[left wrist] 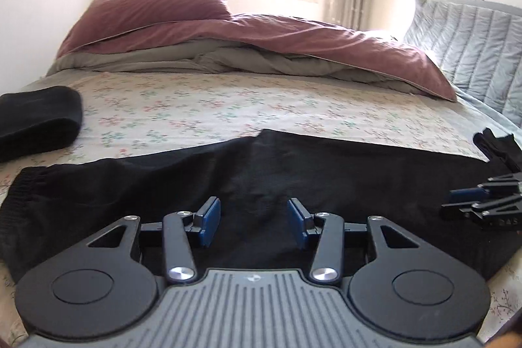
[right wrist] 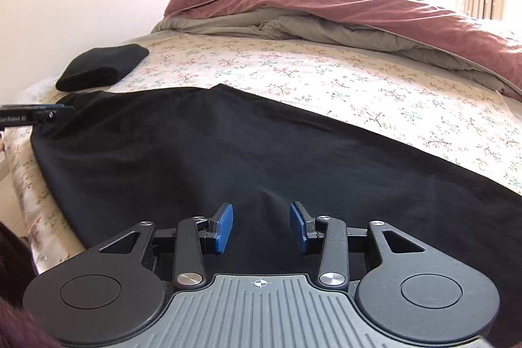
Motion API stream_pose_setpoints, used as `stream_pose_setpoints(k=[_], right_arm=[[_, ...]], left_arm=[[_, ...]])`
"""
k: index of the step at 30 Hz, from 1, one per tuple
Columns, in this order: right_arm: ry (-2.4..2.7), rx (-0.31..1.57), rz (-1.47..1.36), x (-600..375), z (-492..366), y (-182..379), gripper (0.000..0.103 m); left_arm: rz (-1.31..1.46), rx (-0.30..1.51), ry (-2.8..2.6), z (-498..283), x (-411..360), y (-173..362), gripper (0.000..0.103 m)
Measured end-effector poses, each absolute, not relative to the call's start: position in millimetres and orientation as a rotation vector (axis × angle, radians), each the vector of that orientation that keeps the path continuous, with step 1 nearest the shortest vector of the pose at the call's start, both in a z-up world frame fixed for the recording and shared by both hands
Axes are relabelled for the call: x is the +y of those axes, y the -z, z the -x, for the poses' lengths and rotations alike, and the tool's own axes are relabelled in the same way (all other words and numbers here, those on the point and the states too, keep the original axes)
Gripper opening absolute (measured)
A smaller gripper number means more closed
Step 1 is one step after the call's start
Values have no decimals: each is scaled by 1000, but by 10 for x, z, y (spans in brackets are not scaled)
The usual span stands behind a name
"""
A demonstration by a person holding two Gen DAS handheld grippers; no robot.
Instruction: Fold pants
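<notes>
Black pants (left wrist: 261,172) lie flat across the near side of the bed, with the elastic cuff (left wrist: 29,185) at the left; they also fill the right wrist view (right wrist: 228,152). My left gripper (left wrist: 254,217) is open, low over the pants, holding nothing. My right gripper (right wrist: 261,222) is open over the pants, holding nothing. The right gripper also shows at the right edge of the left wrist view (left wrist: 483,204), and the left gripper at the left edge of the right wrist view (right wrist: 32,114).
The bed has a floral sheet (left wrist: 228,106). A folded black garment (left wrist: 36,123) lies at the left. A maroon and grey duvet (left wrist: 261,48) is bunched at the back, with a quilted headboard (left wrist: 473,54) at the right.
</notes>
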State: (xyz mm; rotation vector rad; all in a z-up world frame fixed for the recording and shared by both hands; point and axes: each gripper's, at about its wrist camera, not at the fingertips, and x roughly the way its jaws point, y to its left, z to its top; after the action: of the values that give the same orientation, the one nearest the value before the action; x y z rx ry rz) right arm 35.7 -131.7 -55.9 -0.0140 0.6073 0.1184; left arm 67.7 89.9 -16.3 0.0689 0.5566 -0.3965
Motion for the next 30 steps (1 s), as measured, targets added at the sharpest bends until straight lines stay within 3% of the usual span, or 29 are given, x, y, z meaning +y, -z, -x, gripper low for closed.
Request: stream_pose_setpoints(k=[4, 13, 19, 30], right_arm=[[-103, 615, -41, -1370, -567, 652, 38], [-112, 628, 52, -1302, -626, 837, 41], [-151, 604, 133, -1381, -192, 892, 52], [87, 631, 48, -2480, 611, 879, 57]], left_arm=[[-116, 589, 498, -856, 347, 299, 58], [-199, 688, 612, -960, -140, 662, 62], [-238, 655, 714, -697, 207, 702, 70], [-201, 715, 764, -537, 997, 672, 73]])
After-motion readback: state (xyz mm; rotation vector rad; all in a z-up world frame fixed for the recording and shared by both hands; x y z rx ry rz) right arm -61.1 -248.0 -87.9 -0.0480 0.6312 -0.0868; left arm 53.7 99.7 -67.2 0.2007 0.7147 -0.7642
